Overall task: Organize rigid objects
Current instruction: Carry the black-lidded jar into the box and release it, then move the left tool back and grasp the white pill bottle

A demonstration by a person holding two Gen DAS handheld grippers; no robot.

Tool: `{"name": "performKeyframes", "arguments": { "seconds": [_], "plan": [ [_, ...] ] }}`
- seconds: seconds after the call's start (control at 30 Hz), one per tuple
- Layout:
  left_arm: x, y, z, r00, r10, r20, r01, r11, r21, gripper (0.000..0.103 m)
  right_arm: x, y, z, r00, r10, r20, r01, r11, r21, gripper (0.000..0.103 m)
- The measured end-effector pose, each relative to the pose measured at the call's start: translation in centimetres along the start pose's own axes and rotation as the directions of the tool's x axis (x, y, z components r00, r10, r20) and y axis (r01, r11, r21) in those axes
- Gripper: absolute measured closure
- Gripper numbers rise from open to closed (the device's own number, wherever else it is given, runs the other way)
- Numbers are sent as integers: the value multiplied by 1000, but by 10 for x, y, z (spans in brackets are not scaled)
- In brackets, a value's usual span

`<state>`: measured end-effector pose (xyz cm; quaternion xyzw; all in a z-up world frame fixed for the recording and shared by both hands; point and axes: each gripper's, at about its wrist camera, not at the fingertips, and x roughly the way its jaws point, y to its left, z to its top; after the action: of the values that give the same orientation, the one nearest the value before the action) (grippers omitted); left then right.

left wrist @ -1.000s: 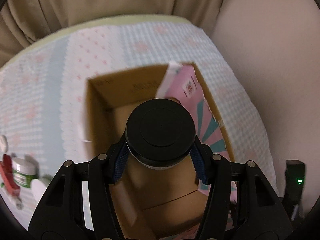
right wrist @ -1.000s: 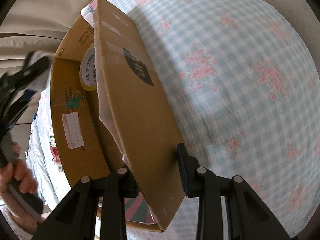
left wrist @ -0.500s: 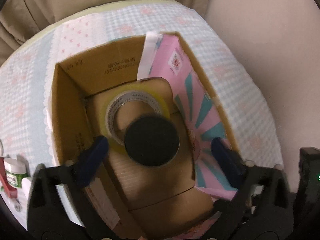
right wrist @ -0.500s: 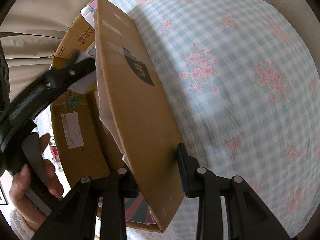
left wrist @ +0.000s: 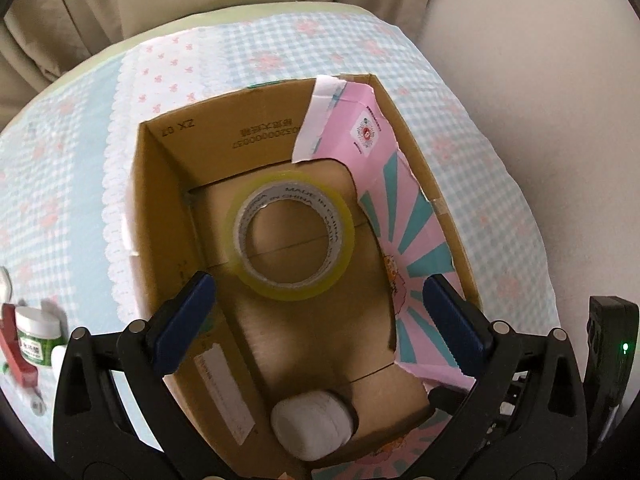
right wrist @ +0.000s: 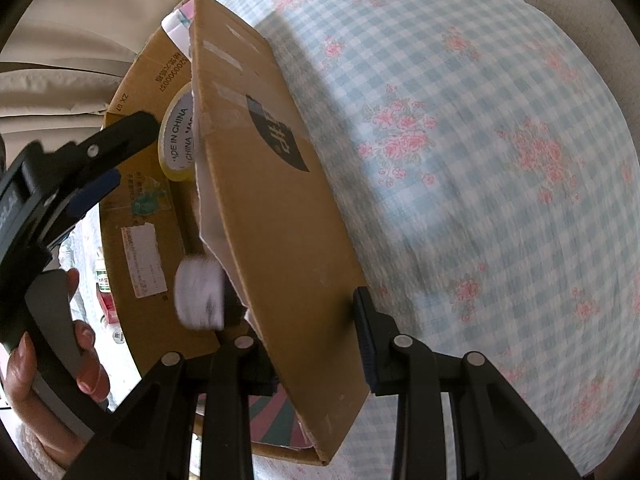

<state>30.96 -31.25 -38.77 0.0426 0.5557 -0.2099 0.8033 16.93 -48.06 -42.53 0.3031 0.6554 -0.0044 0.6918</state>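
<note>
Jar: a white jar [left wrist: 312, 428] with a black lid lies on its side on the floor of the cardboard box [left wrist: 168, 208], low in the left wrist frame, just below centre. In the right wrist frame it appears as a blurred white shape [right wrist: 200, 294] left of centre, against the inner side of the box wall.

Tape roll: a yellowish roll of tape [left wrist: 290, 240] lies flat on the box floor at mid-frame in the left wrist view, apart from the jar and further up the frame.

Pink packaging: a pink and teal sheet [left wrist: 404, 216] lines the box's right inner wall in the left wrist view.

Left gripper: the left gripper [left wrist: 320, 320] hangs over the open box with its blue pads spread wide and nothing between them. In the right wrist view a hand [right wrist: 52, 344] grips its handle at the lower left.

Right gripper: the right gripper [right wrist: 320, 340] straddles the box wall [right wrist: 276, 216] at the lower centre. The outer blue pad lies against the cardboard; the inner finger is hidden behind the wall, so it appears clamped on that wall.

Surroundings: the box sits on a blue checked cloth with pink flowers [right wrist: 480, 160]. At the lower left edge of the left wrist frame stand a small green-labelled pot [left wrist: 36, 336] and a red item [left wrist: 16, 352], outside the box. Beige curtains [left wrist: 160, 4] fill the top.
</note>
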Motion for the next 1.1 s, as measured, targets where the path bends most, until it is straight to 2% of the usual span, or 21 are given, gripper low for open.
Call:
{"name": "performKeyframes", "arguments": {
  "seconds": [0.3,0.47,0.6,0.7,0.87,0.97,1.1],
  "plan": [
    [-32,15,-15,999,30,15,-30,999,-14,0,-5,-1,0,1000,0,0,0,1000,-11,74],
    [-78,34,-21,996,40,81,-37,999,-37,0,-9,4,-2,1000,-2,1,2,1000,-16,74],
    [-123,56,-28,985,100,143,-92,994,-60,0,-9,5,-5,1000,3,6,-3,1000,-20,74],
    [-157,87,-44,976,131,177,-109,986,-127,0,-9,8,-7,1000,0,6,0,1000,-23,74],
    [-191,148,-78,959,208,191,-156,955,-253,0,-9,10,-5,1000,-5,-1,5,1000,-30,74],
    [-197,195,-106,948,280,153,-217,917,-334,0,-7,12,-6,1000,-9,0,9,999,-35,74],
    [-197,260,-153,946,310,92,-236,855,-461,0,-7,13,-6,1000,-12,4,12,1000,-26,75]
  ]
}}
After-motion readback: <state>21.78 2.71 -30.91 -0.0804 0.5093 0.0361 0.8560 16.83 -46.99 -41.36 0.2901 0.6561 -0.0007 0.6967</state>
